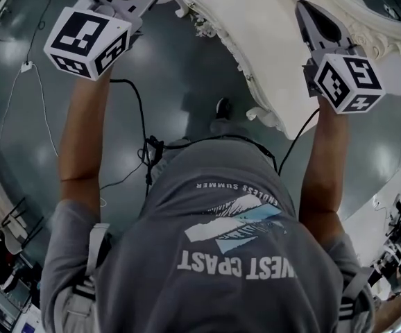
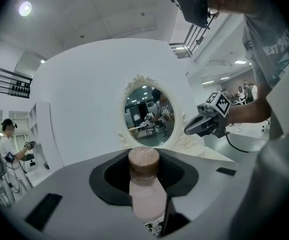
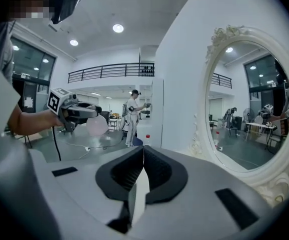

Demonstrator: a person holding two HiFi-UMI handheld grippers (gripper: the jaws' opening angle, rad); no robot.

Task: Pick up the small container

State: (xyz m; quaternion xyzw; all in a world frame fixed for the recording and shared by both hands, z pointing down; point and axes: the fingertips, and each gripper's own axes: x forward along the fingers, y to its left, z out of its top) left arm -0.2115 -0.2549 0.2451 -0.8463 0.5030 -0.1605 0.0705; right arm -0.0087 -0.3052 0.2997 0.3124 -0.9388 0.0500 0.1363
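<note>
The small container [image 2: 144,181], a pale pink jar with a brown lid [image 2: 144,160], sits upright between the jaws of my left gripper [image 2: 144,159], which is shut on it and holds it up in the air. In the right gripper view the same container [image 3: 96,125] shows as a pink blob at the tip of the left gripper [image 3: 79,111]. My right gripper [image 3: 143,151] is shut with its pads touching and nothing between them. In the head view both marker cubes, left [image 1: 88,40] and right [image 1: 347,82], are raised in front of me; the container is hidden there.
An oval mirror [image 2: 148,115] in an ornate white frame [image 3: 219,39] stands on white furniture [image 1: 256,26] ahead and to the right. Cables [image 1: 141,144] trail over the dark glossy floor [image 1: 180,82]. A person in white [image 2: 7,149] stands far off to the left.
</note>
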